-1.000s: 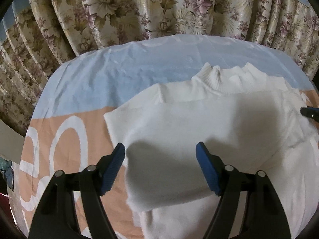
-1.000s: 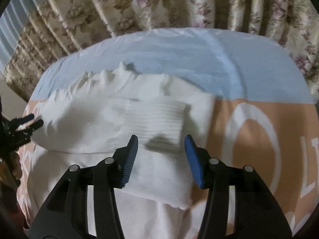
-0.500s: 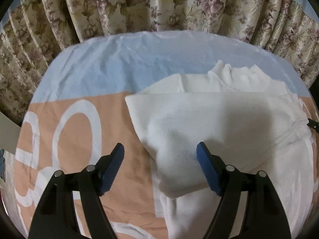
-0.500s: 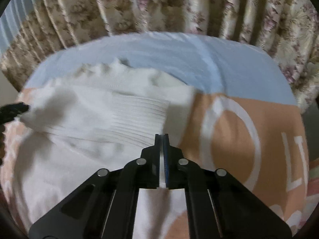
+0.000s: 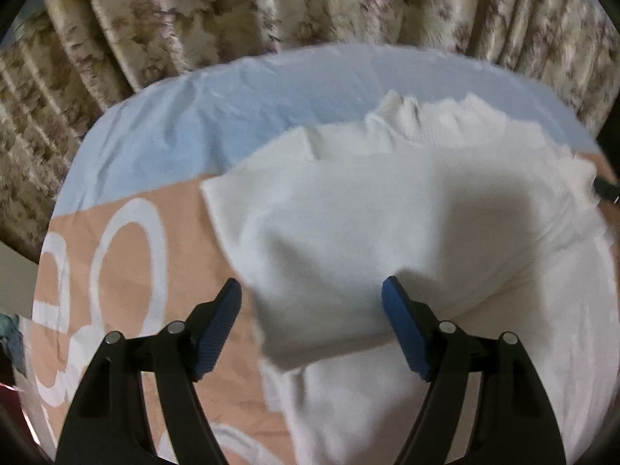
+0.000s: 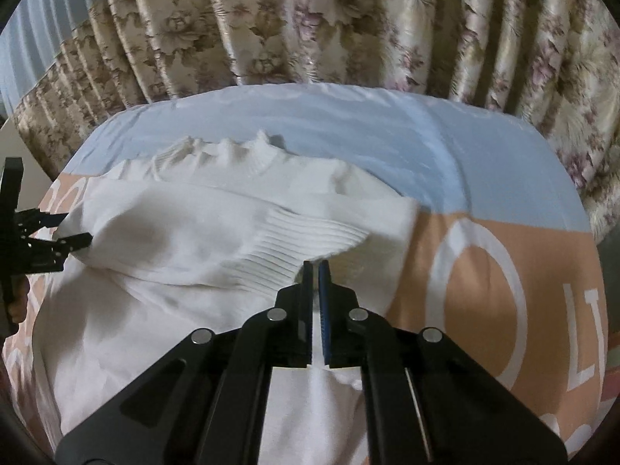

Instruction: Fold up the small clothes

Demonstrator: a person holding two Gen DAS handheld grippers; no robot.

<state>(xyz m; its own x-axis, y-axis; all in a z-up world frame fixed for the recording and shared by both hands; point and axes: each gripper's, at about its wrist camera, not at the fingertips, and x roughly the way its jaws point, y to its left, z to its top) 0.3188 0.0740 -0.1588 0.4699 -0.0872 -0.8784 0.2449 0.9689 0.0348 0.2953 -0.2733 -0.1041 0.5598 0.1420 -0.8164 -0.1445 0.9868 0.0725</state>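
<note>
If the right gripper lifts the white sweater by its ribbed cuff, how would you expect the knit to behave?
The white sweater would probably flop and drape, since it already lies in soft folds. The ribbed cuff may stretch where the right gripper pinches it. It looks light, and unlikely to slip.

Floral curtains hang behind a blue-and-peach bedsheet.

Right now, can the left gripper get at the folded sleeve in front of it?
Probably yes. The left gripper is open, and the folded sleeve of the white sweater lies partly between its fingers with nothing covering it.
</note>
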